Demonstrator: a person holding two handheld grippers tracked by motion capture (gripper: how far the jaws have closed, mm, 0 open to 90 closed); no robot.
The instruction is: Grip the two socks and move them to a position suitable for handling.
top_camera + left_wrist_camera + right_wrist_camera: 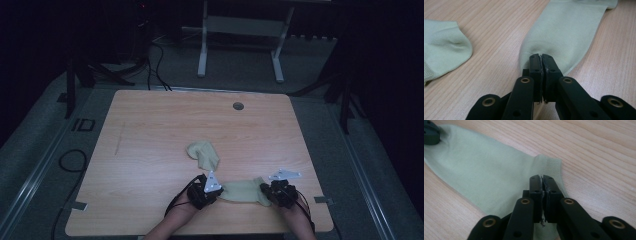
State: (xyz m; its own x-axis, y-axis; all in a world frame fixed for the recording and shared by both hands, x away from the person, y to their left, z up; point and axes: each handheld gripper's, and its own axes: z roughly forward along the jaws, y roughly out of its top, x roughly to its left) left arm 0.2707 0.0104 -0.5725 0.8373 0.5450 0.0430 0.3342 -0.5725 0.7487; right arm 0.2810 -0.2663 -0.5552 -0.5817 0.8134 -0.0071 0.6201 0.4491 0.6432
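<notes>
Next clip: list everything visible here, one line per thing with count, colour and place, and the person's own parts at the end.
held sock: one, pale green, flat at the near edge of the table, stretched between the two grippers
second sock: one, pale green, bent, just beyond the held sock, near the table's middle
table: one, light wood grain
cable hole: one, grey, round, near the table's far edge
desk frame: one, white, on the floor beyond the table
floor cables: several, black, far left of the table
left gripper: one, black, jaws shut on the held sock's toe end
right gripper: one, black, jaws shut on the held sock's ribbed cuff end
forearms: two, entering from the bottom edge
</notes>
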